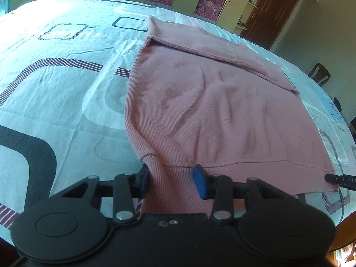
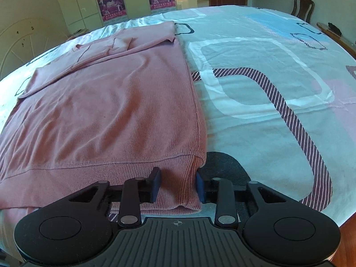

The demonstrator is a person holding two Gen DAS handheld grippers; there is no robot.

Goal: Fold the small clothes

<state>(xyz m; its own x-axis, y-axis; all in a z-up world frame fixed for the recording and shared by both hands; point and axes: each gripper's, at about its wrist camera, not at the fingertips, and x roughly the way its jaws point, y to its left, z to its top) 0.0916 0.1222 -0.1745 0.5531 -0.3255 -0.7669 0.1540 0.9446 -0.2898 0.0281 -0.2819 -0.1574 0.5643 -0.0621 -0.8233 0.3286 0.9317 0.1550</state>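
A bed sheet (image 1: pixel 66 93) with rounded grey, white and striped shapes covers the whole surface. On it lies a pink knitted sweater (image 1: pixel 211 115), spread flat, with its sleeves folded across the upper part (image 2: pixel 106 46). The fabric is finely ribbed and has soft wrinkles in the middle. Its thicker ribbed hem is the near edge, toward both cameras.

On the far wardrobe doors hang pink posters (image 2: pixel 110 5); their writing is too small to read. At the right edge of the left view a dark tool tip (image 1: pixel 340 179) carries the letters "DAS".

The left gripper (image 1: pixel 171 179) reaches low over the sheet and grips the left corner of the hem. The right gripper (image 2: pixel 178 183) does the same at the right corner, its blue pads (image 2: pixel 199 187) against the ribbed cloth.
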